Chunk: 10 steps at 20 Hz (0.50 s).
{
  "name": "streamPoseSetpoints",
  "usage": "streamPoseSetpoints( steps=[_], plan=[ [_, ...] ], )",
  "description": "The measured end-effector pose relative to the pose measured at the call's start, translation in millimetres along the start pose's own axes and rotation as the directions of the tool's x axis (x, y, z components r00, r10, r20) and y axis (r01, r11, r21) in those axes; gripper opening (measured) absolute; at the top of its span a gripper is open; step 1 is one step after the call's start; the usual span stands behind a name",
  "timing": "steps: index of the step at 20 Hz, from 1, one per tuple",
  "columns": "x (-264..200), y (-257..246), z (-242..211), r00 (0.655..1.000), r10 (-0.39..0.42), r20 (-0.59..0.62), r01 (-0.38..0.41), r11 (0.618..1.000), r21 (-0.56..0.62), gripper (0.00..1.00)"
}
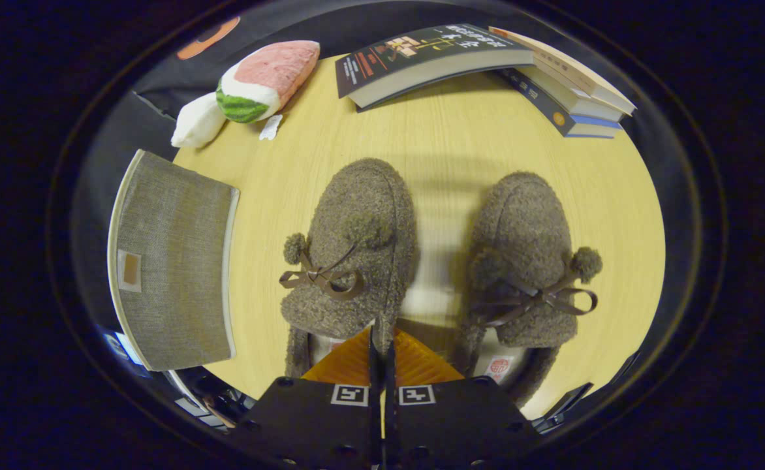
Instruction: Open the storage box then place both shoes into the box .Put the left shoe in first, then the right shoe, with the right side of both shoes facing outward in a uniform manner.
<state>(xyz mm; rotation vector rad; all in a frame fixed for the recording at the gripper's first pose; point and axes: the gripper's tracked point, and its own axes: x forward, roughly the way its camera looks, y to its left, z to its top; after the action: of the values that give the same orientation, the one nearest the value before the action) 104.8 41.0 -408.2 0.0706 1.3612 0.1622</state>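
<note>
Gripper view | gripper [382,349] fingers pressed together, empty | hovering above left shoe's [353,251] heel

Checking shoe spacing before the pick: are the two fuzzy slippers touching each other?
Apart. The gripper view shows a strip of bare table between the left slipper and the right slipper. The gripper is shut, fingers over the left slipper's heel.

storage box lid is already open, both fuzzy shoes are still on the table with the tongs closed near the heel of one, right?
Not quite: in the gripper view the storage box is still closed, its fabric lid flat on top. The rest holds: both shoes, one and the other, sit on the table, and the tongs are closed by the first shoe's heel.
</note>
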Motion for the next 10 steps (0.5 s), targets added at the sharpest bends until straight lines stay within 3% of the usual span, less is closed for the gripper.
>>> streamPoseSetpoints(
  steps=[10],
  plan=[
    [-67.8,18.8,-19.7,0.995,0.091,0.036,-0.093,0.994,0.056,0.02]
  ],
)
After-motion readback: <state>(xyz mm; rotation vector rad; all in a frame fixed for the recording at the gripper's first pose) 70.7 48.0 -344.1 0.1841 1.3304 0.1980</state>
